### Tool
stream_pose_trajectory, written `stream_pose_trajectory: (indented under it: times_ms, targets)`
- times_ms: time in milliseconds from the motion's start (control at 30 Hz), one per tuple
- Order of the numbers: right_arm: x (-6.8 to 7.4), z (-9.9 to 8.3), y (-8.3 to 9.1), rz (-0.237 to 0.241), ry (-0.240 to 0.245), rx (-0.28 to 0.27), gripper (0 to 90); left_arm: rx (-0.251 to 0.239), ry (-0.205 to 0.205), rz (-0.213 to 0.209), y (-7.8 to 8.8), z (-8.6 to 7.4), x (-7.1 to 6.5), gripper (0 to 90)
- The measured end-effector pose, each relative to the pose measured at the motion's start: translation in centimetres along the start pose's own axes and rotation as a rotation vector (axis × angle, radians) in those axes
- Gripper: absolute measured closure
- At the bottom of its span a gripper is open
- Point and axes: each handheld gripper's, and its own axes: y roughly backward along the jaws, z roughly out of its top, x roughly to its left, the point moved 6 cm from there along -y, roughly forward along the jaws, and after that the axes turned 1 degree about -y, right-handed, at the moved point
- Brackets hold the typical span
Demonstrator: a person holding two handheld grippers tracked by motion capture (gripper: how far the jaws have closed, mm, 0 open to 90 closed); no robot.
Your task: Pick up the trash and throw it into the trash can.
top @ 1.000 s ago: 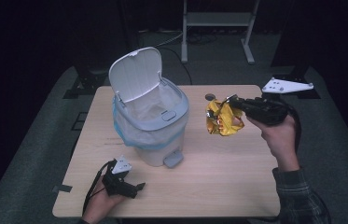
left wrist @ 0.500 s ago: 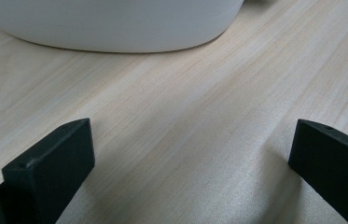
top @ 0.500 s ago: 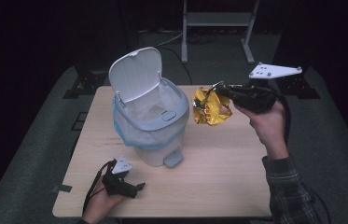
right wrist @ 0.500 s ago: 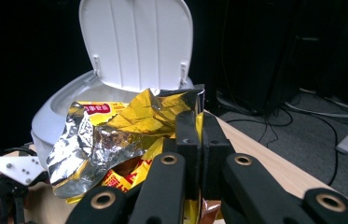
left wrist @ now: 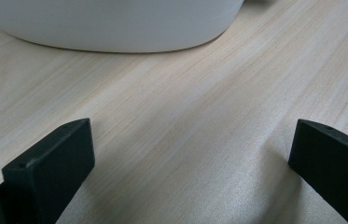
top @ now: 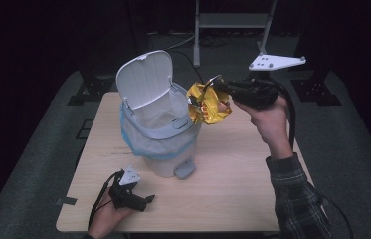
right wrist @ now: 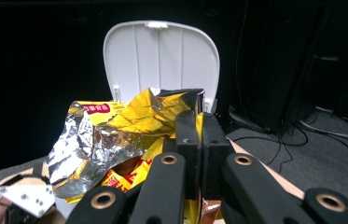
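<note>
A white pedal bin (top: 160,134) with a blue-edged liner stands on the wooden table (top: 232,189), its lid (top: 145,79) raised; the lid (right wrist: 160,60) also faces the right gripper view. My right gripper (top: 218,89) is shut on a crumpled yellow and silver snack bag (top: 208,104), held in the air at the bin's right rim. In the right gripper view the bag (right wrist: 115,135) spreads left of the closed jaws. My left gripper (top: 145,200) rests open on the table in front of the bin, and the bin's base (left wrist: 111,23) lies just beyond its jaws.
The bin's grey foot pedal (top: 185,169) sticks out toward the table's front. A metal stand (top: 232,20) and cables lie on the dark floor behind the table. Bare wood stretches to the right of the bin.
My right gripper has carried the snack bag left and upward, from over the table's right side to the bin's rim. The left gripper has stayed put.
</note>
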Motion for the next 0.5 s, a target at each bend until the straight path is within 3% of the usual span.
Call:
stream_pose_trajectory:
  times_ms: [500]
  targets:
    - [1.9, 2.6, -5.0, 0.055, 0.006, -0.019, 88.1, 0.001, 0.000, -0.001, 0.0, 0.0, 0.0, 0.0]
